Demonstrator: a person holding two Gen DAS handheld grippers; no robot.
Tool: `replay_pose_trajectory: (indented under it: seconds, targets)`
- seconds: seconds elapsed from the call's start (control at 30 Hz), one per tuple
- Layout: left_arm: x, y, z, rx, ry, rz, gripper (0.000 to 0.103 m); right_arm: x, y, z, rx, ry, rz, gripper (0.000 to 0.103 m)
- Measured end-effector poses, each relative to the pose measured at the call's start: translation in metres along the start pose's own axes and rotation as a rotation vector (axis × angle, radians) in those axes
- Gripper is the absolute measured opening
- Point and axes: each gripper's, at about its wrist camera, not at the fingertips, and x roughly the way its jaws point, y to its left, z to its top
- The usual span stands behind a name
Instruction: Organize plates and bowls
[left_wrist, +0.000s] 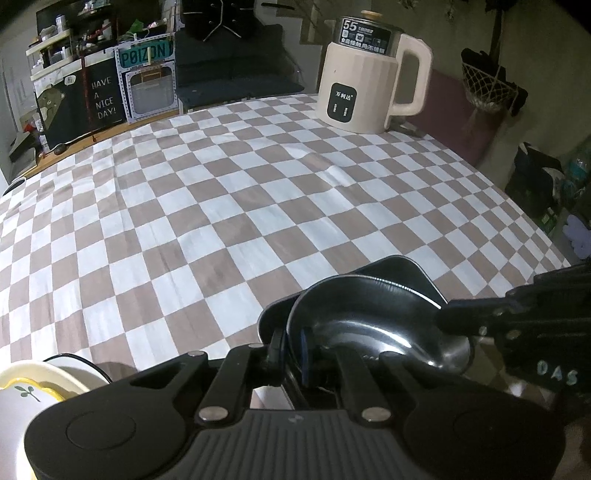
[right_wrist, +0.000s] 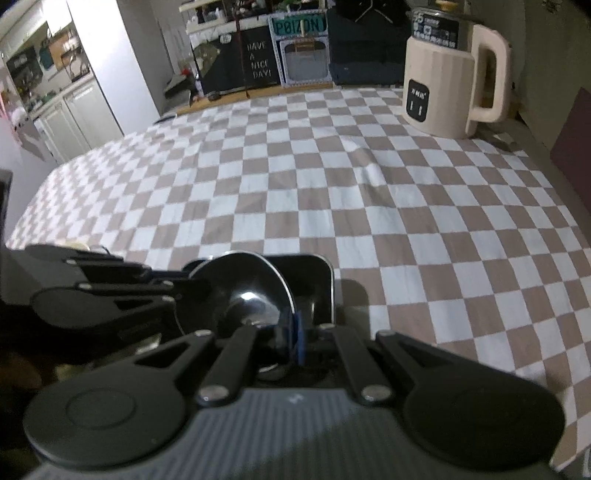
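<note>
Both hand-held grippers meet at 1 dark bowl near the front edge of the bench. Left hand-held gripper (left_wrist: 291, 347) has its fingers pinched on the near rim of the black bowl (left_wrist: 373, 314), the rim running between the 2 pads. Right hand-held gripper (right_wrist: 290, 338) is clamped on the opposite rim of the same bowl (right_wrist: 240, 291), its blue-edged pad (right_wrist: 298, 338) pressed against the rim. In the left wrist view the right tool enters from the right edge, its tip (left_wrist: 458, 317) touching the bowl's rim; in the right wrist view the left tool (right_wrist: 110, 291) comes in from the left side.

That round bowl sits tilted inside a dark squarish dish (right_wrist: 314, 280), whose corner rises behind it (left_wrist: 406, 269). Whether the dish rests on the cloth or is lifted, I cannot tell.

A brown-and-white checked cloth (left_wrist: 221, 206) covers the bench. At the far right corner stands a cream electric kettle (left_wrist: 373, 77), well apart from the bowl. At the lower left of the left wrist view lies a stack of pale plates (left_wrist: 44, 380) with a yellow rim and a green leaf sprig.
</note>
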Motion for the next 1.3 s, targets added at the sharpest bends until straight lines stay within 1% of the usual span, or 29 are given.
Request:
replay_pose_trajectory:
  seconds: [0.27,0.33,0.37,0.43,0.5,0.57,0.63,0.7,0.73,0.83,0.87,0.93,0.97,1.03,1.13,1.2,1.3]
  targets:
    - [-0.002,-0.001,0.001,0.002,-0.010,-0.027,0.008,0.018,0.004,-0.003,-0.047,0.068,-0.046,0.005]
    - [-0.003,-0.001,0.001,-0.009,-0.016,-0.043,0.010,0.020,0.004,-0.003,-0.044,0.078,-0.041,0.014]
    - [-0.005,0.000,0.001,-0.015,-0.020,-0.052,0.011,0.019,0.004,-0.003,-0.037,0.074,-0.036,0.015]
    - [-0.010,0.002,0.002,-0.030,-0.034,-0.064,0.022,0.009,-0.002,-0.001,-0.009,0.031,-0.012,0.028]
    - [-0.017,0.006,0.003,-0.044,-0.053,-0.076,0.025,0.001,-0.010,0.001,0.039,-0.022,0.006,0.034]
    - [-0.023,0.009,0.004,-0.056,-0.065,-0.082,0.025,-0.005,-0.022,0.004,0.103,-0.054,0.005,0.033]
    - [-0.027,0.012,0.004,-0.062,-0.061,-0.082,0.025,-0.003,-0.033,0.006,0.157,-0.048,-0.015,0.032]
    - [-0.029,0.014,0.003,-0.062,-0.046,-0.074,0.025,0.003,-0.041,0.008,0.188,-0.021,-0.027,0.028]
    - [-0.030,0.015,0.002,-0.062,-0.037,-0.072,0.025,0.006,-0.042,0.008,0.194,-0.005,-0.021,0.028]
    - [-0.030,0.017,-0.001,-0.061,-0.004,-0.069,0.025,0.021,-0.042,0.009,0.211,0.064,0.025,0.028]
    - [-0.030,0.017,-0.003,-0.058,0.010,-0.066,0.025,0.025,-0.043,0.010,0.213,0.080,0.021,0.028]
    - [-0.029,0.016,-0.006,-0.055,0.032,-0.063,0.025,0.032,-0.042,0.012,0.199,0.099,-0.015,0.027]
    - [-0.029,0.016,-0.008,-0.053,0.042,-0.063,0.024,0.034,-0.042,0.013,0.200,0.101,-0.013,0.027]
    - [-0.029,0.017,-0.011,-0.047,0.058,-0.063,0.023,0.037,-0.042,0.015,0.198,0.105,0.014,0.014]
    - [-0.026,0.018,-0.014,-0.052,0.085,-0.060,0.023,0.042,-0.039,0.019,0.164,0.104,0.024,0.006]
    - [-0.022,0.020,-0.016,-0.064,0.101,-0.060,0.024,0.041,-0.030,0.020,0.143,0.106,0.016,0.006]
    - [-0.017,0.025,-0.017,-0.099,0.110,-0.078,0.023,0.044,-0.031,0.022,0.115,0.105,0.009,0.006]
